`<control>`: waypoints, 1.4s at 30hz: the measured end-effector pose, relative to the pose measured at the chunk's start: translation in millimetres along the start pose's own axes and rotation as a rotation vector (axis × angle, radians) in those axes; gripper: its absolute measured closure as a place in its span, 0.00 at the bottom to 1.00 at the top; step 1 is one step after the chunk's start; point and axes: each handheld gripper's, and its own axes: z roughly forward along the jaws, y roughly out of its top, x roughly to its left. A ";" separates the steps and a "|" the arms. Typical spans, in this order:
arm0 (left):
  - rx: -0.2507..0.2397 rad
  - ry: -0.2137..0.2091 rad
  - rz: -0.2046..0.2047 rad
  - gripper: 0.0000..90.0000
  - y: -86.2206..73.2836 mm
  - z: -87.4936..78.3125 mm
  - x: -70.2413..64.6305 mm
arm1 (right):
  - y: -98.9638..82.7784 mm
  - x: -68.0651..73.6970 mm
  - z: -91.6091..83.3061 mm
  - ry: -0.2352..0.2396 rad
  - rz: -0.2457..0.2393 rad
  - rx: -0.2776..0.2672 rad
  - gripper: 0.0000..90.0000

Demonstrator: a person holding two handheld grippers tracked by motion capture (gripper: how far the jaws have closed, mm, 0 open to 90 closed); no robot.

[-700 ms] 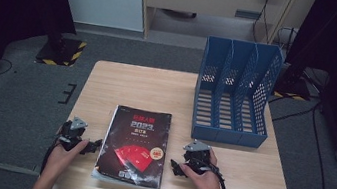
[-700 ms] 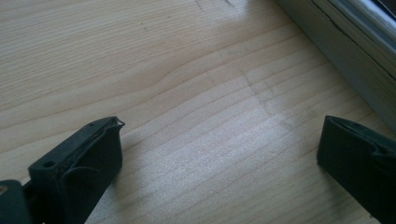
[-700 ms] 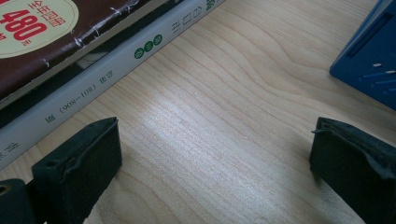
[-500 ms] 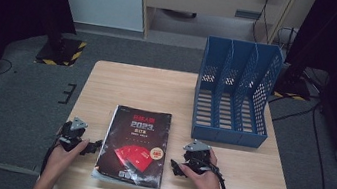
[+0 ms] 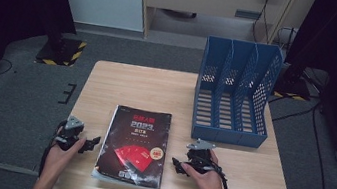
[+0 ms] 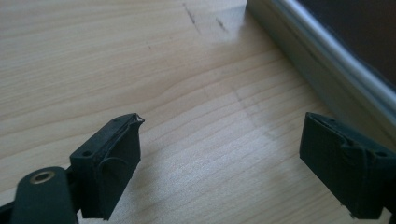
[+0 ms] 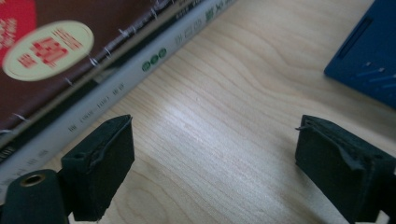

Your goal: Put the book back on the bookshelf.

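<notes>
A thick book (image 5: 136, 146) with a dark cover and red artwork lies flat near the table's front edge. My left gripper (image 5: 92, 144) rests on the wood just left of it, open, jaws aimed at the book. The left gripper view has the jaws wide apart over bare wood, and the book's page edge (image 6: 322, 65) runs along the upper right. My right gripper (image 5: 177, 165) sits just right of the book, open as well. In the right gripper view the book's spine (image 7: 116, 88) crosses the upper left beyond the spread jaws.
A blue three-slot file holder (image 5: 234, 91) stands at the back right of the wooden table (image 5: 137, 85); its corner (image 7: 369, 51) shows in the right gripper view. Bare wood lies behind the book. Dark floor and cables surround the table.
</notes>
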 end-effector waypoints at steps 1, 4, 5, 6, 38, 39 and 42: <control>-0.005 -0.002 -0.002 0.15 1.6 -3.1 0.2 | 1.1 1.0 -1.7 0.001 -0.008 -0.008 0.16; -0.027 -0.002 -0.016 0.16 5.5 -8.1 -0.1 | 2.8 3.2 -5.2 0.009 -0.015 -0.018 0.17; -0.051 -0.010 -0.019 0.16 8.6 -12.8 -2.2 | 4.1 5.8 -8.9 0.010 -0.019 -0.034 0.18; -0.061 -0.012 -0.020 0.16 10.3 -15.1 -3.6 | 4.7 7.3 -10.9 0.015 -0.026 -0.039 0.19; -0.034 -0.124 0.075 0.51 25.2 -6.8 -56.1 | 48.8 34.5 20.5 0.164 -0.013 -0.049 0.19; -0.032 -0.124 0.079 0.51 25.6 -6.1 -57.5 | 47.3 35.3 22.5 0.160 -0.019 -0.041 0.19; -0.012 -0.127 0.092 0.51 24.4 -4.6 -58.2 | 44.9 35.5 26.5 0.167 -0.012 -0.035 0.17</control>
